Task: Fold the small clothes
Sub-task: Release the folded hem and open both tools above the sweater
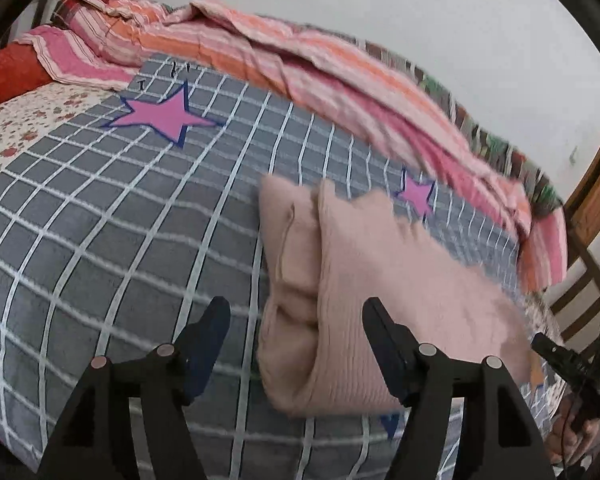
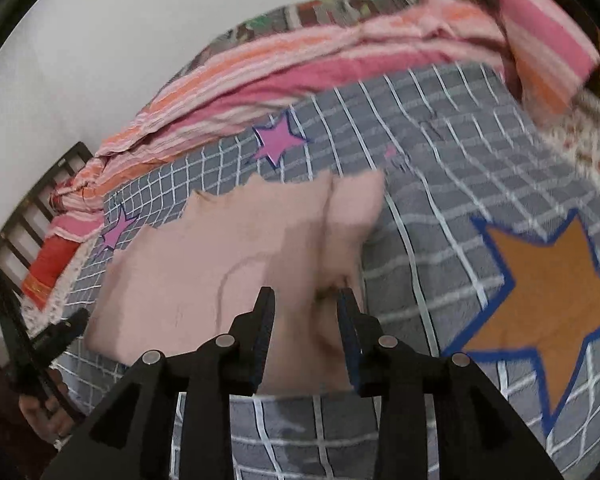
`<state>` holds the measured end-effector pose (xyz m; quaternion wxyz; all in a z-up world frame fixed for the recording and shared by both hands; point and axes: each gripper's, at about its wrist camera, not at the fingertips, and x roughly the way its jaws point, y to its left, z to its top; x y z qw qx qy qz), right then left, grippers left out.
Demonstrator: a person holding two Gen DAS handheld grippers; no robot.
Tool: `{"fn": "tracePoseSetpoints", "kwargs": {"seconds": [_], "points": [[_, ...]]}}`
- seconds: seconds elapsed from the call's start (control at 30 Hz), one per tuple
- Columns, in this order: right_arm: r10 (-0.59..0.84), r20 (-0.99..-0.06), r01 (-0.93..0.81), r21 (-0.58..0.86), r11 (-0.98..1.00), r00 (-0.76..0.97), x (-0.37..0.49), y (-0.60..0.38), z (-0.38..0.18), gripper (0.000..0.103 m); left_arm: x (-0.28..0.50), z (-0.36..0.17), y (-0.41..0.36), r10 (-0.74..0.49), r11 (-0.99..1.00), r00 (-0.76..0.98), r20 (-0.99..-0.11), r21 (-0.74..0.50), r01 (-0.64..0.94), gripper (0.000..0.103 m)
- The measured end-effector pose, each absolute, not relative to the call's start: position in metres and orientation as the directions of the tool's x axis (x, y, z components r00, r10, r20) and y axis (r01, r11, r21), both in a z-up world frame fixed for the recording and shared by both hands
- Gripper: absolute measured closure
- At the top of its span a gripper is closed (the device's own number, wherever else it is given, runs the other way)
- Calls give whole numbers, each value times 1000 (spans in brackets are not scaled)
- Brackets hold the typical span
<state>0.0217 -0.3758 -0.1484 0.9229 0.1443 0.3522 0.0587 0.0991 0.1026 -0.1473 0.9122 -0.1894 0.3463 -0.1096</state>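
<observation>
While the left gripper (image 1: pixel 296 322) holds its fingers (image 1: pixel 382 342) spread wide, the folded pink garment (image 1: pixel 380 280) lies loose between them, its near fold reaching past the right-hand finger without either pad pressing on it. Over on the right gripper (image 2: pixel 306 320) the fingers (image 2: pixel 265 322) stand partly parted, released, with a rumpled edge of the same garment in the gap (motion blur hides whether cloth brushes the pads). This garment rests in a thick folded bundle on the grey checked cover (image 1: pixel 100 220) of the bed, near its front edge. Purple stars (image 1: pixel 164 116) and an orange star (image 2: pixel 548 280) mark that cover. A pink and orange striped quilt (image 1: pixel 300 64) is heaped along the bed's far edge against the white wall (image 1: pixel 420 8).
</observation>
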Motion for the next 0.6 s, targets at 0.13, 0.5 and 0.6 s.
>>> {"fn": "tracePoseSetpoints", "kwargs": {"seconds": [0.13, 0.5, 0.6], "points": [[144, -606, -19, 207, 978, 782, 35, -354, -136, 70, 114, -147, 102, -325, 900, 744, -583, -432, 55, 36], [228, -675, -162, 161, 974, 702, 97, -260, -159, 70, 155, -155, 99, -301, 905, 762, -573, -424, 39, 36], [200, -727, -165, 120, 979, 657, 122, -237, -171, 70, 154, -165, 105, -325, 904, 757, -567, -421, 73, 35]]}}
